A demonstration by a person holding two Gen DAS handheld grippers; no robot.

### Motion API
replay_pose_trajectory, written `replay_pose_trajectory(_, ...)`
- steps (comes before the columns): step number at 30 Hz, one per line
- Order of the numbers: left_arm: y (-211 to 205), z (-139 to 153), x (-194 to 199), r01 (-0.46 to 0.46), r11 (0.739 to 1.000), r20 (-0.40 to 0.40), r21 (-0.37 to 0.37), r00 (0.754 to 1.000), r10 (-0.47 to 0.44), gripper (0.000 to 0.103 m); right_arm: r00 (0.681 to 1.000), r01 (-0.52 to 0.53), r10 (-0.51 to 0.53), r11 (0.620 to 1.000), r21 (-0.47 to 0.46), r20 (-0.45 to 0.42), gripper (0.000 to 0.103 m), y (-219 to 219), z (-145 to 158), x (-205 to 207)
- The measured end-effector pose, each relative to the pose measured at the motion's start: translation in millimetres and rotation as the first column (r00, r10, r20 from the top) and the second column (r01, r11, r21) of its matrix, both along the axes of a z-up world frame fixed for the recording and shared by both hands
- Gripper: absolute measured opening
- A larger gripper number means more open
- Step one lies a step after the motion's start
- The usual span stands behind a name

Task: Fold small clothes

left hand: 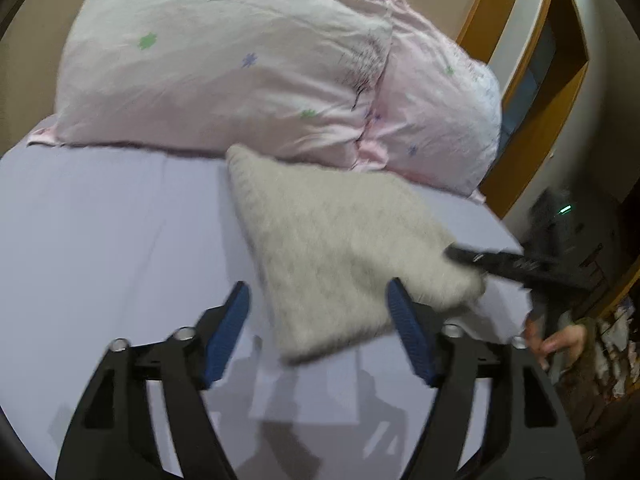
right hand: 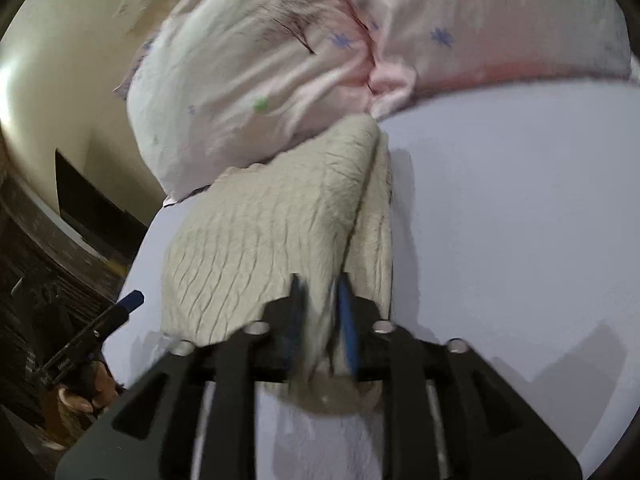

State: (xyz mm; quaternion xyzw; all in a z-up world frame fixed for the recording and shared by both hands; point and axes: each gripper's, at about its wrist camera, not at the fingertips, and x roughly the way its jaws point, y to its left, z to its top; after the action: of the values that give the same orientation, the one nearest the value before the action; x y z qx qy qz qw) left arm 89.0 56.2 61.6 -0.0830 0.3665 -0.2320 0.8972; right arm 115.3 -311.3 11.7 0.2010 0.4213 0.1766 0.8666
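Knit garment: pale grey-beige, ribbed and wrinkled, soft and thick, lying on the bed near the pillows, its far corner touching them; one layer doubled over along a raised ridge. From the left wrist view it reads as a rough triangle.

Right gripper: black frame, blue ribbed pads, pinching a bunched edge of the knit.

Left gripper: same build, fingers spread wide and holding nothing, hovering over the sheet at the garment's near edge.

Bed sheet: smooth, pale lilac.

Pillows: two, plump, pink cotton with small green and blue star prints.
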Motion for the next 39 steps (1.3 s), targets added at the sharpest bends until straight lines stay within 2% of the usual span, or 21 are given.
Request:
replay_pose_trajectory(1,0,-1,-5,-0.014,1.0,0.003,0.025,1.0,0.014,0.086,0.999,0.004,-0.003,1.0,-0.029,0.035,0.078,-2,8,-11)
replay_pose_trajectory(2,-1,-4,-11,-0.038,0.997,0.009,0.07,0.999,0.038,0.089,0.998,0.018,-0.014,0.998,-0.063,0.064,0.101,-2,12,-21)
replay_pose_trajectory(4,-5,-8,-19,-0.079,0.987,0.019,0.143,0.997,0.077,0.099,0.994,0.041,-0.028,0.992,-0.122,0.108,0.101,-5,18,-40)
replay_pose_trajectory(5,-8,-11,-21,-0.099,0.978,0.02,0.186,0.995,0.097,0.101,0.992,0.046,-0.026,0.986,-0.162,0.12,0.101,-3,19,-51)
replay_pose_trajectory(8,-19,-23,-21,-0.13,0.952,-0.007,0.278,0.991,0.137,0.102,0.997,0.05,-0.034,0.971,-0.232,0.073,0.101,3,11,-67)
replay_pose_trajectory(11,-25,-35,-17,-0.122,0.944,-0.057,0.306,0.988,0.146,0.102,0.998,0.046,-0.053,0.958,-0.284,-0.016,0.101,21,-6,-66)
replay_pose_trajectory(14,-33,-42,-15,-0.104,0.939,-0.078,0.327,0.988,0.136,0.102,0.995,0.05,-0.073,0.953,-0.3,-0.064,0.101,33,-17,-63)
replay_pose_trajectory(16,-38,-45,-15,-0.102,0.932,-0.081,0.347,0.987,0.138,0.102,0.993,0.053,-0.083,0.946,-0.321,-0.079,0.101,41,-23,-59)
replay_pose_trajectory(20,-44,-51,-12,-0.108,0.915,-0.09,0.389,0.984,0.154,0.102,0.992,0.079,-0.112,0.908,-0.411,-0.056,0.101,57,-28,-57)
replay_pose_trajectory(25,-45,-50,-11,-0.112,0.912,-0.093,0.394,0.983,0.161,0.102,0.992,0.086,-0.12,0.862,-0.499,-0.036,0.101,70,-32,-60)
replay_pose_trajectory(39,-45,-50,-11,-0.111,0.912,-0.093,0.395,0.983,0.16,0.102,0.992,0.086,-0.119,0.863,-0.497,-0.035,0.101,70,-32,-58)
